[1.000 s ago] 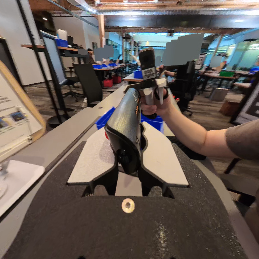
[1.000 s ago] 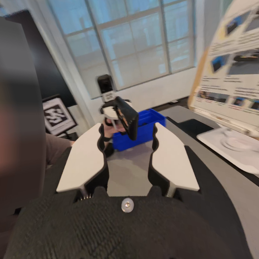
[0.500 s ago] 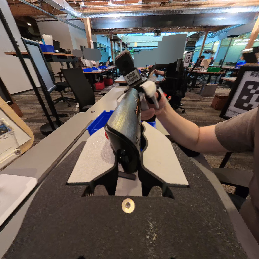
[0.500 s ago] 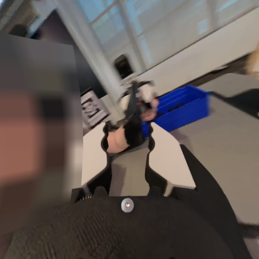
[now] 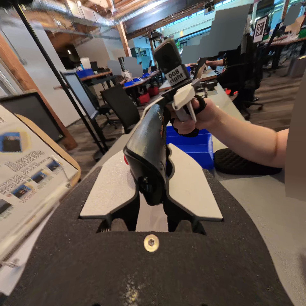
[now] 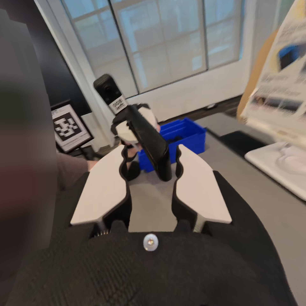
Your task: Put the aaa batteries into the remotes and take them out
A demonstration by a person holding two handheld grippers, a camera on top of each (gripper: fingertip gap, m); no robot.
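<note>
My left gripper (image 5: 149,150) is shut on a black remote (image 5: 145,140), which it holds edge-on and raised above the grey table (image 5: 248,207). The remote points away toward my right gripper (image 5: 183,102), held in a hand just past its far end. In the right wrist view my right gripper (image 6: 151,147) is open. The remote's free end (image 6: 159,159) reaches in between its fingers, with a gap showing on both sides. The left gripper (image 6: 127,132) grips the remote's other end there. No batteries are visible.
A blue bin (image 5: 190,145) stands on the table behind the remote and also shows in the right wrist view (image 6: 187,137). A black pad (image 5: 240,162) lies beside it. An instruction board (image 5: 33,165) stands at the left. A white tray (image 6: 281,165) lies at the right.
My right gripper narrowed a little, then moved in so the remote's free end lies between its fingers. My left gripper kept its hold on the remote while swinging left.
</note>
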